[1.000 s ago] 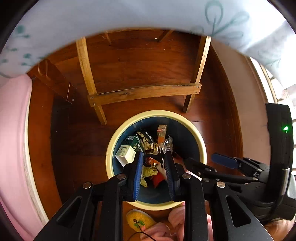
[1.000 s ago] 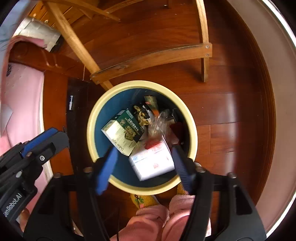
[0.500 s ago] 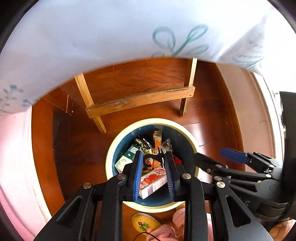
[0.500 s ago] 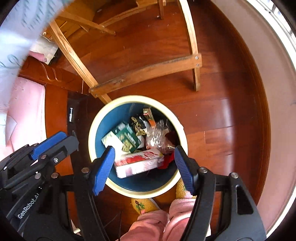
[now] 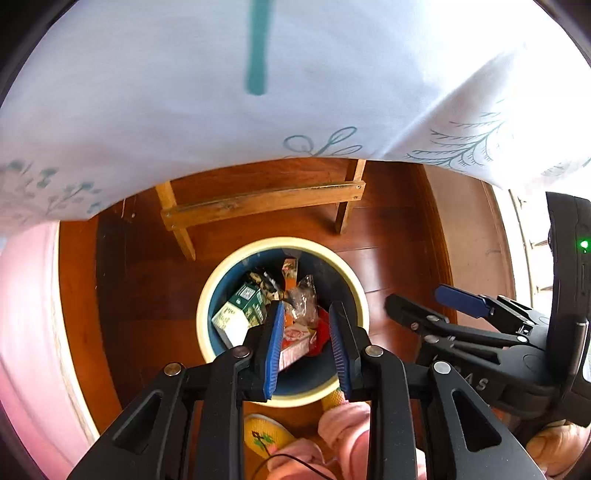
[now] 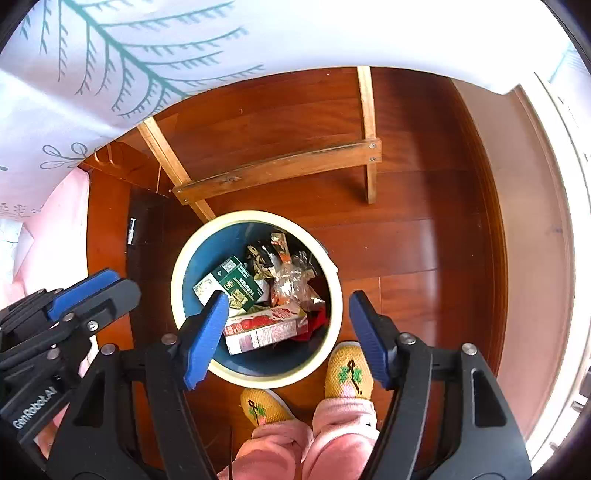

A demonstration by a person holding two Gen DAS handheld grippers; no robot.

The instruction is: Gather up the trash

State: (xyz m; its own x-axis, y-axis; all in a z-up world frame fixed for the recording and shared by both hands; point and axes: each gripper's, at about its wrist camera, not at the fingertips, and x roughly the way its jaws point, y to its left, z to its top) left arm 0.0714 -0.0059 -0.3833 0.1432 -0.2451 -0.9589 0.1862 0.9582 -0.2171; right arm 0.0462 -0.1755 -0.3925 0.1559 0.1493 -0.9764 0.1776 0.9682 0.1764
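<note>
Both tongs hang empty, left tongs (image 5: 306, 343) opening, right tongs (image 6: 291, 332) spread, above the bin (image 6: 177, 273) (tablecloth (image 6: 332, 33) overhanging).

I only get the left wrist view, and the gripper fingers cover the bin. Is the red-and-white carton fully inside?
Observer: Yes. The right wrist view shows the whole red-and-white carton lying on top of the trash, inside the bin.
Operator: Is the right gripper carrying anything?
Observer: No. The right gripper is open, with nothing between its pads.
Operator: Anything near the bin?
Observer: Two yellow slippers stand close by its near rim.
</note>
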